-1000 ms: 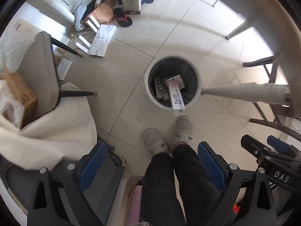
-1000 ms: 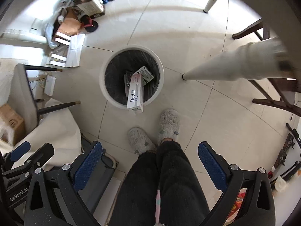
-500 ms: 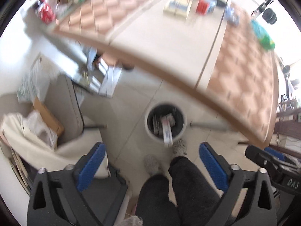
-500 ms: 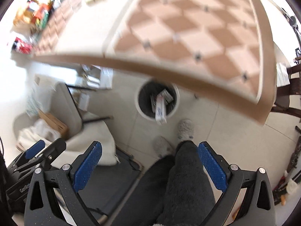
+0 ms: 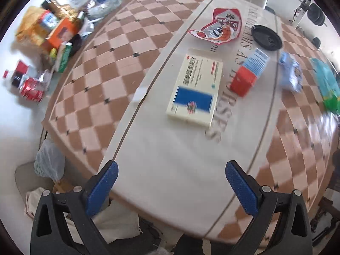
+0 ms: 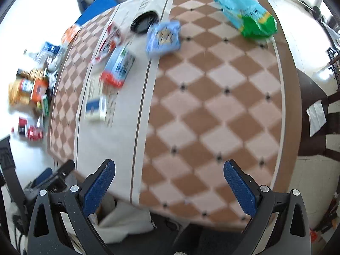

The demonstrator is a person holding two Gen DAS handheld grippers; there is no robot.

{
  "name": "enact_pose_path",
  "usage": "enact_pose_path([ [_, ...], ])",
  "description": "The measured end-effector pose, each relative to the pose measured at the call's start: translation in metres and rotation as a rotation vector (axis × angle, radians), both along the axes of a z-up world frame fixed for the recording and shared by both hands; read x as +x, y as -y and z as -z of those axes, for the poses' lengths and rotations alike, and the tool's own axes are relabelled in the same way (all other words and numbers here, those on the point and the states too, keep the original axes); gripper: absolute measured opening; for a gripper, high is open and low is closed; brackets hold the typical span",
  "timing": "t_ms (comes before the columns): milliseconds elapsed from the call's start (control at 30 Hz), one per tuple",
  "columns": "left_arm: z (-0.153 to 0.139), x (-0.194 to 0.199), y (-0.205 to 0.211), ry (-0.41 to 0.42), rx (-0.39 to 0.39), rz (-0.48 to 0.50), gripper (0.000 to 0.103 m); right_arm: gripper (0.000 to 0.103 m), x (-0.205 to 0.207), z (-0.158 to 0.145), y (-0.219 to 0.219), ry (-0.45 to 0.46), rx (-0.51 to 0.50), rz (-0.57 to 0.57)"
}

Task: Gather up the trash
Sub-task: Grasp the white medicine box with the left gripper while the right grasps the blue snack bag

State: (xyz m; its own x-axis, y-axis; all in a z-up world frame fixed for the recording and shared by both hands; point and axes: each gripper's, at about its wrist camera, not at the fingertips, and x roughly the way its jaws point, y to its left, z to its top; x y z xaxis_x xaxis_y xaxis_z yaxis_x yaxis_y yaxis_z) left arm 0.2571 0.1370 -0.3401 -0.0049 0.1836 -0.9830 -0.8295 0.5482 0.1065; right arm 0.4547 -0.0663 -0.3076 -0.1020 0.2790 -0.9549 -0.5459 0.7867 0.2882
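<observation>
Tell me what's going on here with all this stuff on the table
A person is clearing trash off a checkered table with a handheld claw in each hand. Right now both the left claw and the right claw are open and empty, held over the table's near edge. Waiting on the white runner are a cream and blue box, a red and blue carton, a red wrapper and a black lid. Nothing is being gripped yet.

Box (image 5: 194, 89) on table (image 5: 170, 159) — lid (image 5: 266, 37) behind
</observation>
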Motion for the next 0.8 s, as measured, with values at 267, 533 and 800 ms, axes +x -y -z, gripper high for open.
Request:
enact_pose_path([
  [267, 0.061, 0.061, -0.067, -0.012, -0.142, 0.007, 0.103, 0.103, 0.110, 0.057, -0.107, -0.039, -0.024, 0.039],
  [533, 0.077, 0.070, -0.076, -0.015, -0.166, 0.019, 0.076, 0.094, 0.140, 0.098, -0.152, -0.060, -0.064, 0.009],
  [800, 0.074, 0.064, -0.074, -0.023, -0.145, -0.015, 0.076, 0.058, 0.130, 0.109, -0.173, -0.046, -0.079, -0.055],
])
